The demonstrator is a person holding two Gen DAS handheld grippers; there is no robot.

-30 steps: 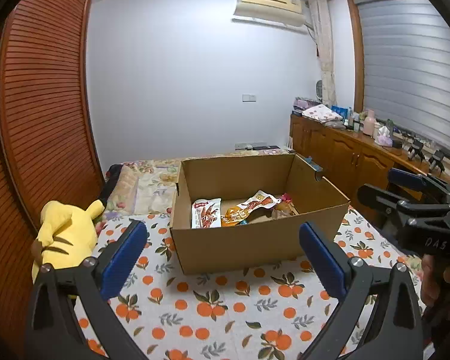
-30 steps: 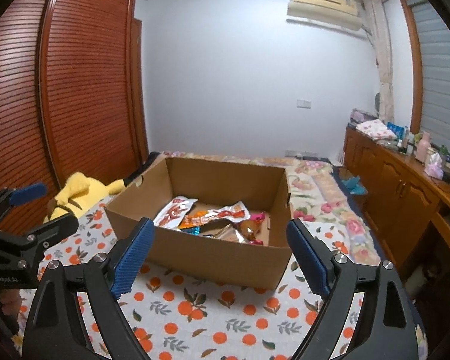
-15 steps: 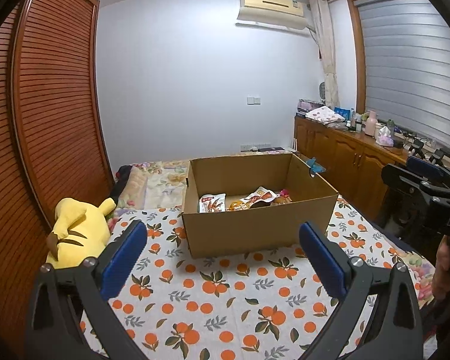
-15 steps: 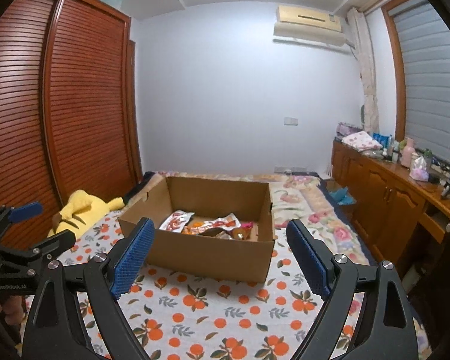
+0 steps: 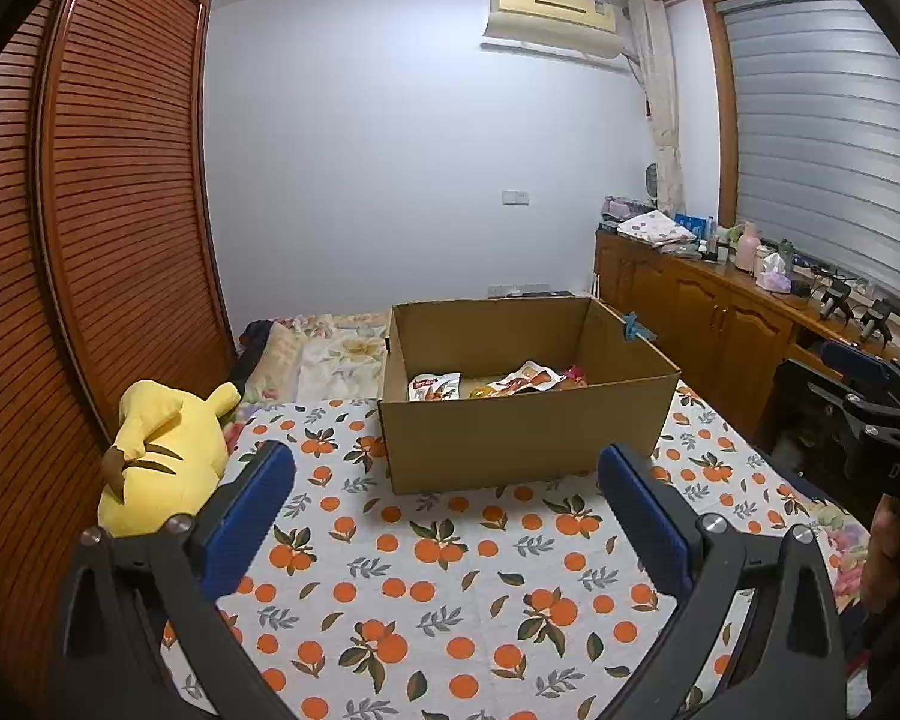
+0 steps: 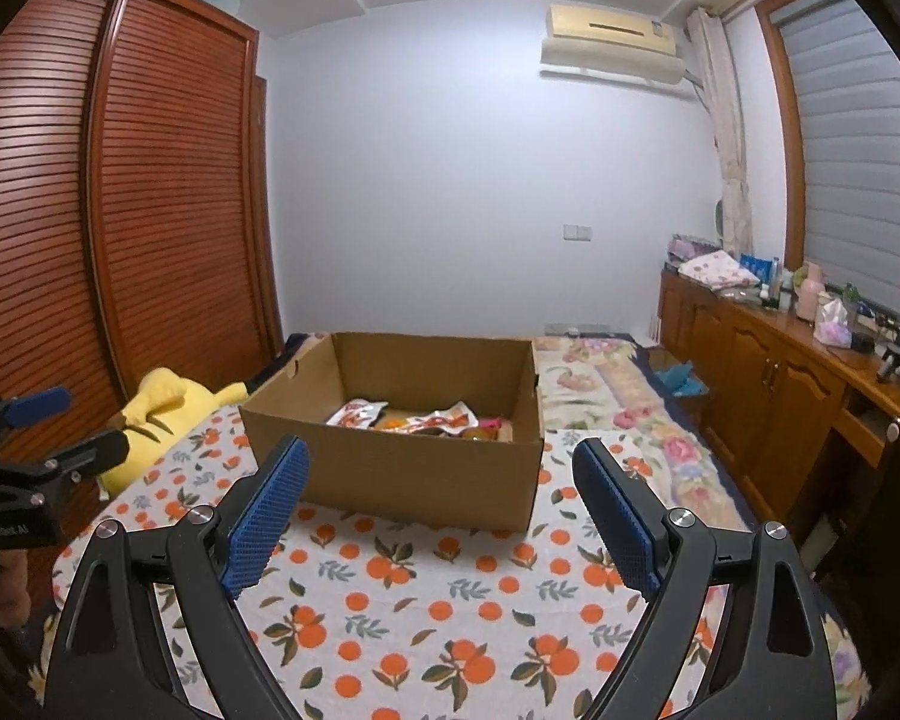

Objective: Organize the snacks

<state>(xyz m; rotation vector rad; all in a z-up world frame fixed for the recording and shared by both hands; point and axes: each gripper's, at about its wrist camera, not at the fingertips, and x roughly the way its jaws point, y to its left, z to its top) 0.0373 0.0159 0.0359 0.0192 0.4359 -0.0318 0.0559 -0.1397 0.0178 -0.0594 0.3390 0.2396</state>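
An open cardboard box (image 5: 528, 438) stands on an orange-print cloth (image 5: 438, 588); it also shows in the right wrist view (image 6: 414, 468). Several snack packets (image 5: 486, 385) lie inside it, also seen from the right wrist (image 6: 414, 420). My left gripper (image 5: 447, 516) is open and empty, well short of the box. My right gripper (image 6: 444, 510) is open and empty, also short of the box. The right gripper shows at the right edge of the left wrist view (image 5: 870, 414), and the left gripper at the left edge of the right wrist view (image 6: 36, 456).
A yellow plush toy (image 5: 162, 450) lies at the cloth's left, against the slatted wardrobe (image 5: 90, 276). A wooden cabinet (image 6: 780, 384) with bottles and clutter runs along the right wall. A floral quilt (image 6: 606, 384) lies behind the box.
Both grippers have pulled back and up from the box, which now looks smaller and farther. Both stay open and empty.
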